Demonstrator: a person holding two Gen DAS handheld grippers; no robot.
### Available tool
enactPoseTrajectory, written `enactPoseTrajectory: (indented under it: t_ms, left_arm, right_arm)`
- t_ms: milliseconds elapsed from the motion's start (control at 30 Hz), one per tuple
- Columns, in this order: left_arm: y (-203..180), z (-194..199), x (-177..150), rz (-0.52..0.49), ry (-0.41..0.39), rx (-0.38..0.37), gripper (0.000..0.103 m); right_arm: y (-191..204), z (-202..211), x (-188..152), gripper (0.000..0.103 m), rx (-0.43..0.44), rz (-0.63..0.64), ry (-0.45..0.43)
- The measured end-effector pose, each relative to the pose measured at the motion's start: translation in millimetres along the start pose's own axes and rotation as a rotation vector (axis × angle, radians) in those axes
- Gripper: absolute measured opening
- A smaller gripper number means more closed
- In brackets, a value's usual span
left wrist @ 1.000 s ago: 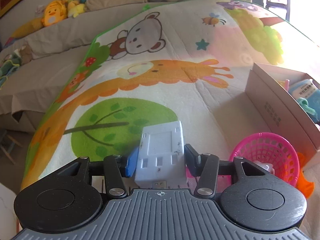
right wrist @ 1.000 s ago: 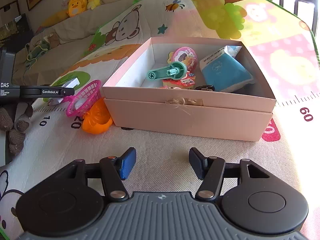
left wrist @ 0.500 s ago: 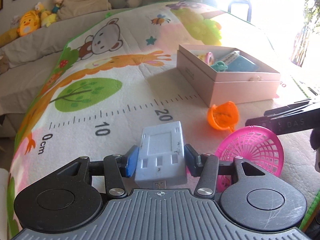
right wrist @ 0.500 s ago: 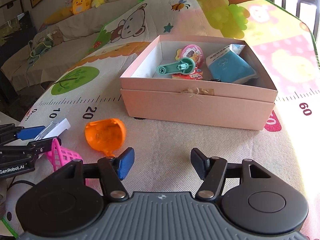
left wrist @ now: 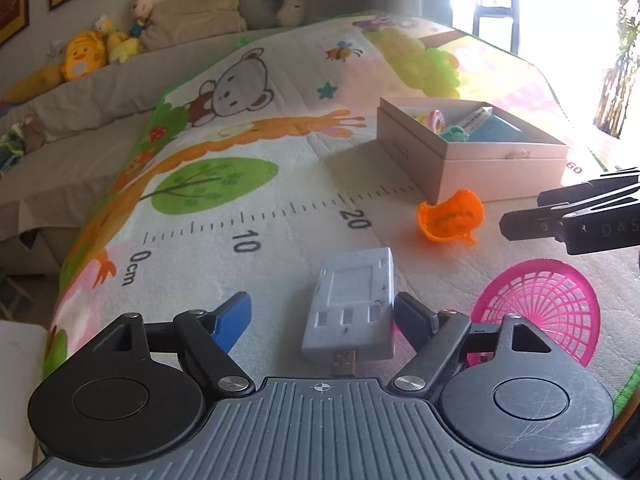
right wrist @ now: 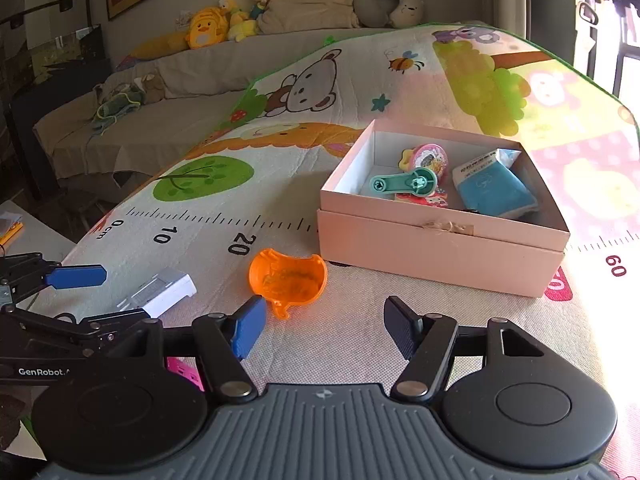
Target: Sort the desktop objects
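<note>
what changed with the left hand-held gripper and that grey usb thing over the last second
The left hand-held gripper carried the grey USB device away from the pink box, then opened and let it go; it now lies on the mat between the spread fingers. The right hand-held gripper stayed open and empty, the orange cup on the mat, the box contents unchanged.

The play mat [left wrist: 280,208] is cream with a cartoon bear, an orange giraffe, a green tree and a black ruler scale. The USB device [left wrist: 352,304] is pale grey-blue, the scoop [left wrist: 450,218] is bright orange, and the mesh basket [left wrist: 540,308] is hot pink. The box [right wrist: 440,240] is pale pink, white inside, and it holds a teal tool [right wrist: 404,182] and a blue packet [right wrist: 494,190]. The left gripper [left wrist: 322,316] is black with one blue pad
</note>
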State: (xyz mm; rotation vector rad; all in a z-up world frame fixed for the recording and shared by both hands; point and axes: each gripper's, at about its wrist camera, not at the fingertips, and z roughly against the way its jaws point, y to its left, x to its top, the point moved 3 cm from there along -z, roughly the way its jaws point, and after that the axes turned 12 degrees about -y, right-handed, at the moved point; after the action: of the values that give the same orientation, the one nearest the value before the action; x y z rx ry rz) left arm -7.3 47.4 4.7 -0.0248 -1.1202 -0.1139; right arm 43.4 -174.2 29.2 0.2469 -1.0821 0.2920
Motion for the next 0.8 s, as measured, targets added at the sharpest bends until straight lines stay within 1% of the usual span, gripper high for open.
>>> enactPoseTrajectory:
  t_ms: [67,100,167,267,367,400,467,500,533,600,667,700,733,767,800]
  left_arm:
    - [5,-1,0,0.007,0.003,0.019,0.084]
    - [9,-2,1,0.011,0.005,0.029,0.085]
    - [15,-5,2,0.018,0.006,0.051,0.085]
    - [24,-7,7,0.029,0.001,0.071,0.085]
    - [32,-7,12,0.023,-0.014,0.100,0.085]
    - [35,-8,13,0.025,-0.016,0.111,0.085]
    - [40,-7,14,0.031,-0.015,0.124,0.086]
    - [42,-6,15,0.033,-0.016,0.127,0.087]
    - [42,-5,15,0.032,-0.018,0.125,0.088]
    - [39,-2,16,0.021,-0.023,0.117,0.092]
    - [34,0,16,0.009,-0.024,0.103,0.093]
    - [31,0,15,0.004,-0.024,0.095,0.094]
    - [29,0,15,-0.001,-0.023,0.086,0.094]
    - [24,0,15,-0.009,-0.022,0.073,0.095]
    - [20,0,14,-0.020,-0.021,0.061,0.095]
  right_arm:
    - [4,4,3,0.064,0.020,0.001,-0.008]
    - [6,7,5,0.061,0.035,0.001,-0.014]
    - [13,18,8,0.061,0.078,0.013,-0.029]
    - [29,34,8,0.061,0.142,0.073,-0.034]
    - [47,43,-4,0.061,0.226,0.144,0.023]
    - [51,43,-9,0.060,0.234,0.168,0.039]
    - [53,41,-19,0.052,0.205,0.219,0.060]
    - [50,39,-20,0.044,0.175,0.222,0.065]
    - [40,35,-19,0.040,0.111,0.207,0.064]
    - [17,28,-15,0.040,-0.032,0.180,0.044]
    - [-4,24,-11,0.040,-0.174,0.188,0.013]
    - [-12,24,-9,0.040,-0.207,0.180,0.004]
    - [-18,25,-7,0.040,-0.214,0.161,-0.001]
    - [-24,28,-6,0.040,-0.198,0.130,-0.007]
    - [-27,32,-4,0.040,-0.163,0.097,-0.013]
